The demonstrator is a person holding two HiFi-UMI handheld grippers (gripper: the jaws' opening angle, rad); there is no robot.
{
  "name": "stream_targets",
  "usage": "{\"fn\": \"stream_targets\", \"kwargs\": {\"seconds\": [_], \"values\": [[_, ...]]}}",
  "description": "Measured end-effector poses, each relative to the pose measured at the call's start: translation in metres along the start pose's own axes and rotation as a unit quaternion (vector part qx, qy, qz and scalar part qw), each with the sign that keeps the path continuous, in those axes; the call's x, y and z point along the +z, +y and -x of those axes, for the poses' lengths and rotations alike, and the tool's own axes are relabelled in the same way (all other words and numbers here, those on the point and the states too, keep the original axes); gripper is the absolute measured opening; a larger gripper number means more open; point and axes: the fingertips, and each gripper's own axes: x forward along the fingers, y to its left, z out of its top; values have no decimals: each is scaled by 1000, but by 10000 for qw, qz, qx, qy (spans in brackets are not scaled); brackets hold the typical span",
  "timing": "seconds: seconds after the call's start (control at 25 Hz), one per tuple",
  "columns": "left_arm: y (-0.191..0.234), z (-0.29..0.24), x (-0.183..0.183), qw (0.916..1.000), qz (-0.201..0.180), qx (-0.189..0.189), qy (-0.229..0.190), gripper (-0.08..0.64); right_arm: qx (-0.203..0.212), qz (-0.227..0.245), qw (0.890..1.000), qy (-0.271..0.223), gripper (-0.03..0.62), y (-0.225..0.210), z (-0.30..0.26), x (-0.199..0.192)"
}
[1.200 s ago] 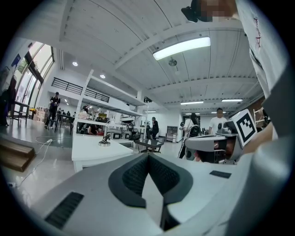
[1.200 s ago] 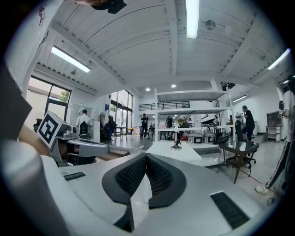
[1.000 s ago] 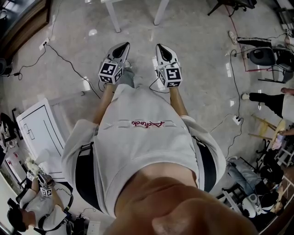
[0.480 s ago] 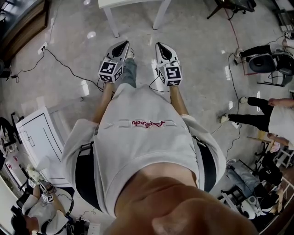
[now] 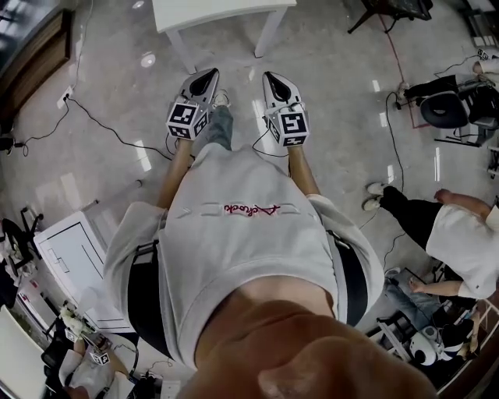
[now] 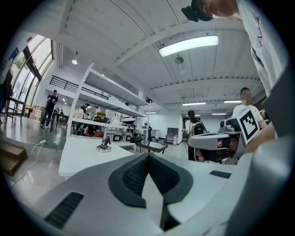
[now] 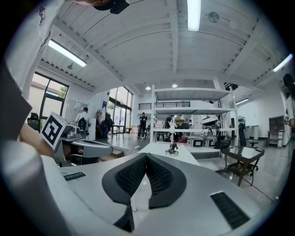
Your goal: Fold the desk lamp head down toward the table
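The desk lamp [image 6: 103, 143] is a small upright stand on a round base, standing on a white table [image 6: 83, 154] ahead of me. In the right gripper view the lamp [image 7: 173, 146] rises just beyond my jaws, on the same table [image 7: 159, 152]. From the head view only the table's near edge and legs [image 5: 222, 12] show at the top; the lamp is out of frame there. My left gripper [image 5: 207, 78] and right gripper [image 5: 274, 80] are held side by side over the floor, short of the table. Both are shut and empty: left [image 6: 148, 156], right [image 7: 146, 156].
Black cables [image 5: 109, 125] trail over the glossy floor. A white panel [image 5: 74, 257] lies at lower left. A person in white [image 5: 460, 241] crouches at right, near a chair [image 5: 452, 97]. Tall white shelving [image 7: 193, 115] stands behind the table, a small dark table [image 7: 242, 154] to its right.
The white table has slid further into the head view from the top as I move toward it with both grippers. The person at right has come closer.
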Motion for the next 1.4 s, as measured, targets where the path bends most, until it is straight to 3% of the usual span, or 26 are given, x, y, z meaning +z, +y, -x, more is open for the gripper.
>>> {"fn": "stream_targets", "kwargs": {"seconds": [0.8, 1.16, 1.4], "values": [[161, -157, 46, 9995, 248, -64, 176, 25, 29, -51, 9995, 317, 28, -90, -211, 29], [204, -211, 59, 9995, 194, -165, 207, 25, -176, -90, 9988, 453, 28, -129, -253, 23], [220, -243, 59, 9994, 208, -73, 279, 25, -78, -132, 9986, 505, 28, -156, -280, 19]]}}
